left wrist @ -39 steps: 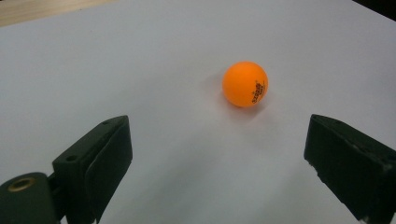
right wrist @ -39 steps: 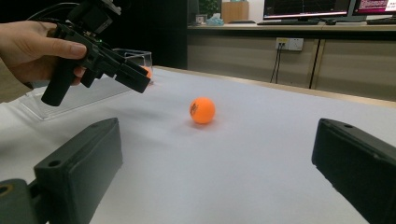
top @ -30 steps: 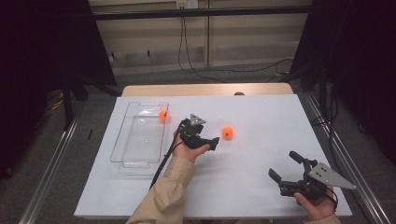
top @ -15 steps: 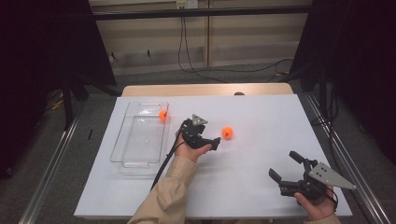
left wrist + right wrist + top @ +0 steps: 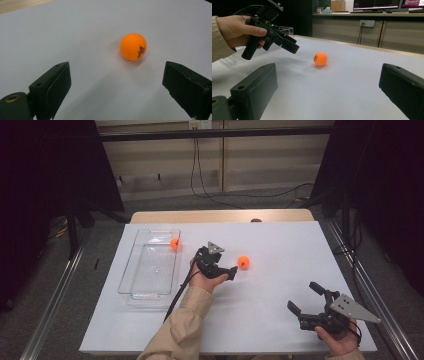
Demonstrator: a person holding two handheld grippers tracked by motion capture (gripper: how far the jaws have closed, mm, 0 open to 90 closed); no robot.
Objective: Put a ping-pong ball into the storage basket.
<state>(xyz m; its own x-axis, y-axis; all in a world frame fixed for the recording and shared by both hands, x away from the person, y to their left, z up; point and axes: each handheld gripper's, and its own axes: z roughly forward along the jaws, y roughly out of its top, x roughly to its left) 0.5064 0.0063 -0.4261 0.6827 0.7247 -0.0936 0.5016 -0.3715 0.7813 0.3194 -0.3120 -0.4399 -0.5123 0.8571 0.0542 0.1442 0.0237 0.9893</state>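
wall socket [image 5: 367,23] on back panel | monitors [image 5: 375,4] on counter | cables [image 5: 200,175] hanging

Lab or test room, white table [image 5: 280,235], dark curtains [image 5: 385,190], computer monitors [image 5: 375,3], wall sockets [image 5: 367,23]

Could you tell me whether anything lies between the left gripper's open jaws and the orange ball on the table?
Nothing: in the left gripper view, bare white table separates the left gripper from the orange ball.

Orange ball [image 5: 133,46] resting on white table [image 5: 75,37], ahead of the left tool [image 5: 116,86], jaws wide apart
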